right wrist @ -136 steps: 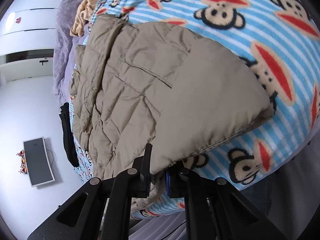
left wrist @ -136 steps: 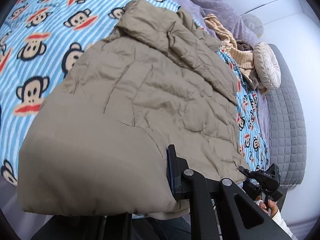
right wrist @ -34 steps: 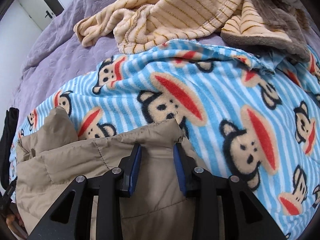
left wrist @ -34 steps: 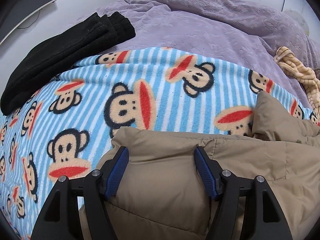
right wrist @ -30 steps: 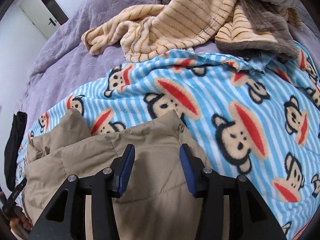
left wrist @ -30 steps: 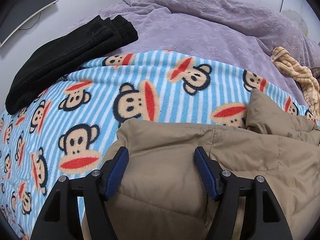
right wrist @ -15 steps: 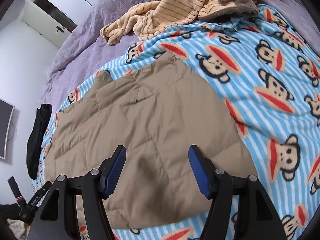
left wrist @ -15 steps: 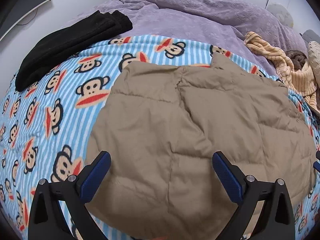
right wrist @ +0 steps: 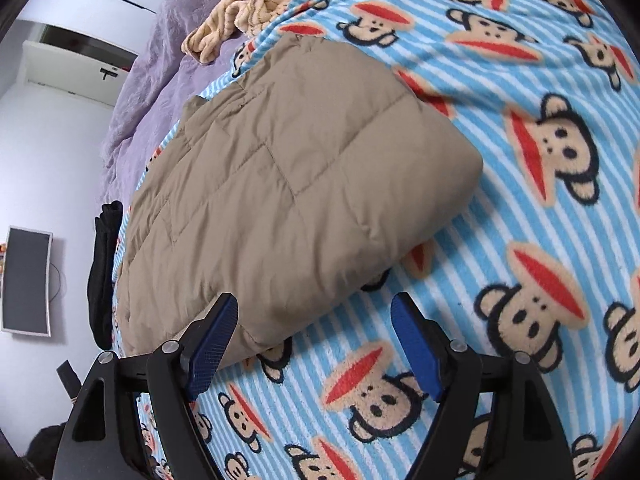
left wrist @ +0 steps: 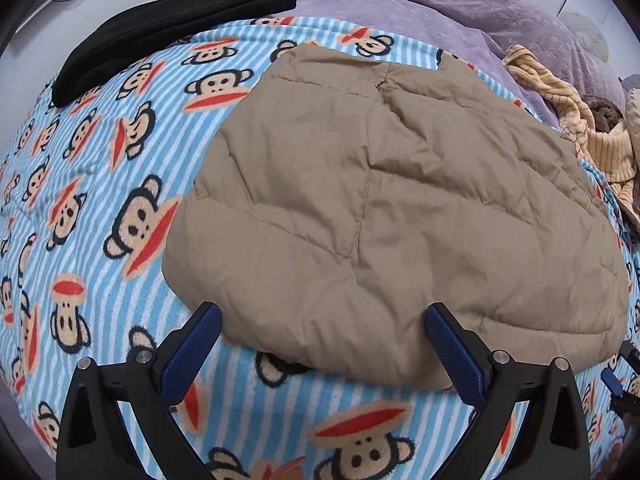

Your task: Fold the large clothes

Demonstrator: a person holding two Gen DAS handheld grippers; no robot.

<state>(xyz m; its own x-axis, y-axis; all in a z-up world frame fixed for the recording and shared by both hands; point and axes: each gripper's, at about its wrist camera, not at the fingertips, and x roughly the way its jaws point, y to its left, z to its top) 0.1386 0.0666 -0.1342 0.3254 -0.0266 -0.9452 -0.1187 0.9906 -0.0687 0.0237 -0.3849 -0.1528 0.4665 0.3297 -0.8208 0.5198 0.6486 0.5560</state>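
The tan quilted puffer jacket point(left wrist: 384, 208) lies folded on the blue striped monkey-print fleece blanket point(left wrist: 100, 184). Left gripper point(left wrist: 322, 350) and right gripper point(right wrist: 314, 342) are both spread wide, holding nothing, just beside the jacket's near edge. Jacket looks soft, puffy, light, prob. springs back; best grip is at the thick folded corners.

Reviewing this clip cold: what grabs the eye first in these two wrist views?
The khaki quilted jacket, folded into a puffy block, fills the middle of both views on the loud blue-striped monkey-print blanket. Both the left gripper and the right gripper hang open just short of its near edge, holding nothing. Behind it lie a folded black garment at the far left and a crumpled yellow striped cloth at the far right.
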